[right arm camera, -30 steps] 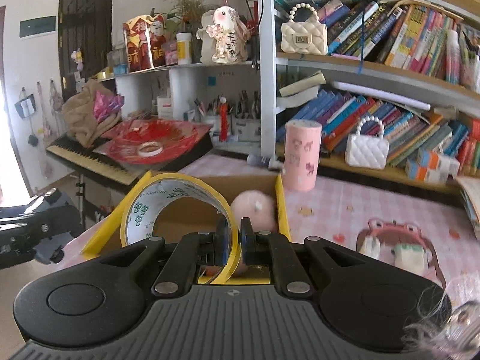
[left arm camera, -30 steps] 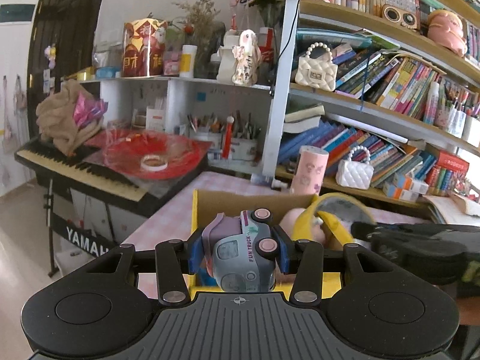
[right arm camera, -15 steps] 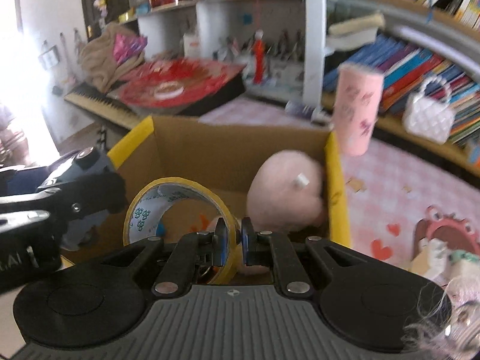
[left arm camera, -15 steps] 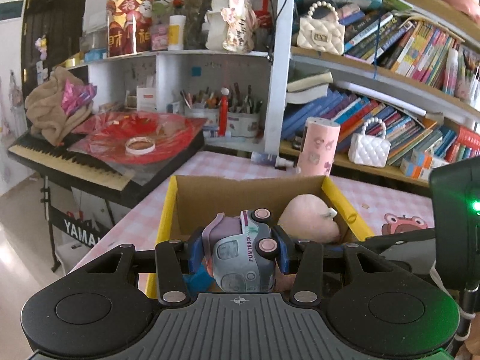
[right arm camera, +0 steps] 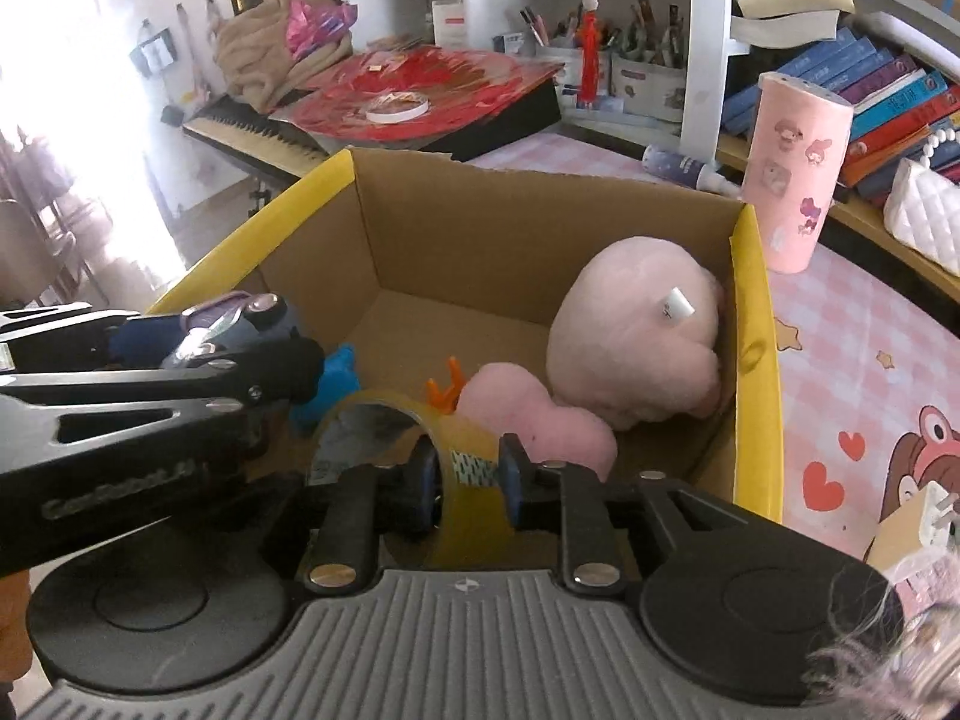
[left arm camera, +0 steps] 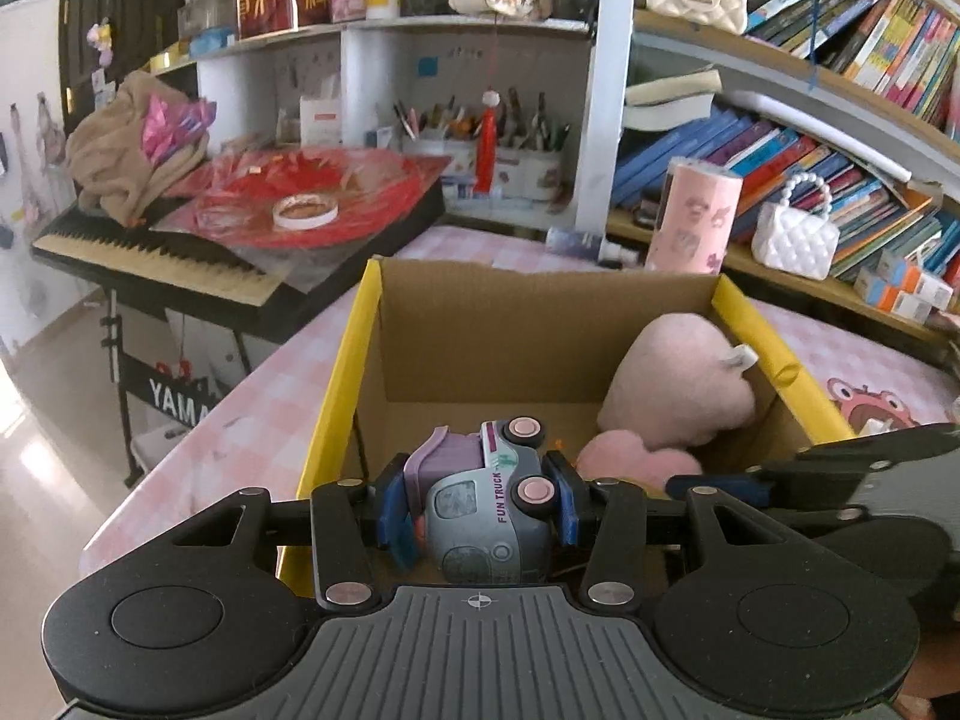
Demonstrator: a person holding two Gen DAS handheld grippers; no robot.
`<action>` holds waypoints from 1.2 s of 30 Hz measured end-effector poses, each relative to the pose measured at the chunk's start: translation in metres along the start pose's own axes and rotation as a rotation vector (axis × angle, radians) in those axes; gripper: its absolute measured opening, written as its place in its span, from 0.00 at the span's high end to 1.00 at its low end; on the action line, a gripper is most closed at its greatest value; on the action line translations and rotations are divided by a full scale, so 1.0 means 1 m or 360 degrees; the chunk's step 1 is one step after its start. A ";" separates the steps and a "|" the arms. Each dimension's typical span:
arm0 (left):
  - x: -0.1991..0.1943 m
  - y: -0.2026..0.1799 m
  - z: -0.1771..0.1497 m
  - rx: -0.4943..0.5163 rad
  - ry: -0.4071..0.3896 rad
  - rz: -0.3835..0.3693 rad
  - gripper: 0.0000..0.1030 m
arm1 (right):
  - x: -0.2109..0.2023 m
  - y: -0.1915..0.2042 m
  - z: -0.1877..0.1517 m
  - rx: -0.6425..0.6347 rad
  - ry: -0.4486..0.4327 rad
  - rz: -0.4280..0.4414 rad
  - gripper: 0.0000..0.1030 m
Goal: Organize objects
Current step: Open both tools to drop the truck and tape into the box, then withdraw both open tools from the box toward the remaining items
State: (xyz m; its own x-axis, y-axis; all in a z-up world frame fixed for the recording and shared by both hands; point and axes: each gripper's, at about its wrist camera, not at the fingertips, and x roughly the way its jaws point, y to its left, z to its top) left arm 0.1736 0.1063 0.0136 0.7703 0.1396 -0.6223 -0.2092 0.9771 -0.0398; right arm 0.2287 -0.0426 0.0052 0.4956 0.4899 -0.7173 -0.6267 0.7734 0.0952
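Blue pads (left arm camera: 569, 501) of the left gripper (left arm camera: 478, 504) clamp a toy truck (left arm camera: 480, 507) above the cardboard box (left arm camera: 540, 324). Beside it, the right gripper (right arm camera: 465, 477) stands parted around a tape roll (right arm camera: 420, 438), contact unclear, inside that box near two pink plush toys (right arm camera: 636, 348).

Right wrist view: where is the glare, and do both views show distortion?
Right wrist view: strong window glare whitens the upper left, beside the keyboard. Left wrist view: evenly lit; fisheye bends the bookshelf into a curve. Both views: bent edges.
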 end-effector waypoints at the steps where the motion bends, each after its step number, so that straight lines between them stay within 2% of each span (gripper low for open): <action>1: 0.001 0.000 -0.001 0.0005 0.0003 0.0008 0.57 | -0.001 -0.001 0.000 -0.0001 -0.0005 -0.0009 0.79; 4: 0.003 -0.002 -0.002 0.0044 -0.0001 0.0025 0.57 | -0.010 -0.001 -0.002 -0.0022 -0.0057 -0.0038 0.75; 6: 0.004 -0.004 -0.003 0.0062 -0.0002 0.0017 0.57 | -0.019 -0.002 -0.005 -0.0045 -0.0114 -0.0075 0.68; 10: 0.004 -0.007 -0.005 0.0097 -0.0004 0.0023 0.57 | -0.038 -0.003 -0.011 -0.0057 -0.0210 -0.0139 0.68; 14: -0.003 -0.005 -0.005 0.0047 -0.0013 -0.0032 0.52 | -0.055 -0.006 -0.018 0.0002 -0.0292 -0.0209 0.68; 15: -0.006 -0.005 -0.004 0.0036 -0.0024 -0.0044 0.47 | -0.059 -0.007 -0.019 0.0017 -0.0308 -0.0222 0.68; 22: -0.045 -0.009 -0.002 0.0034 -0.0181 -0.0095 0.34 | -0.086 -0.005 -0.029 0.0093 -0.0415 -0.0312 0.67; 28: -0.080 -0.003 -0.015 0.0010 -0.0237 -0.0116 0.29 | -0.103 0.003 -0.044 0.0121 -0.0444 -0.0372 0.64; 34: -0.095 0.007 -0.041 0.0008 -0.0175 -0.0083 0.27 | -0.110 0.026 -0.067 0.0089 -0.0391 -0.0462 0.51; 36: -0.100 0.010 -0.051 -0.0004 -0.0145 -0.0074 0.23 | -0.112 0.034 -0.075 0.0091 -0.0378 -0.0468 0.45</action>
State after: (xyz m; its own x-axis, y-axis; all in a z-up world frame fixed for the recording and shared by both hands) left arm 0.0640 0.0944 0.0356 0.8309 0.1080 -0.5458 -0.1730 0.9825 -0.0690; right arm 0.1071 -0.1011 0.0368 0.7790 0.3180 -0.5404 -0.4057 0.9128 -0.0476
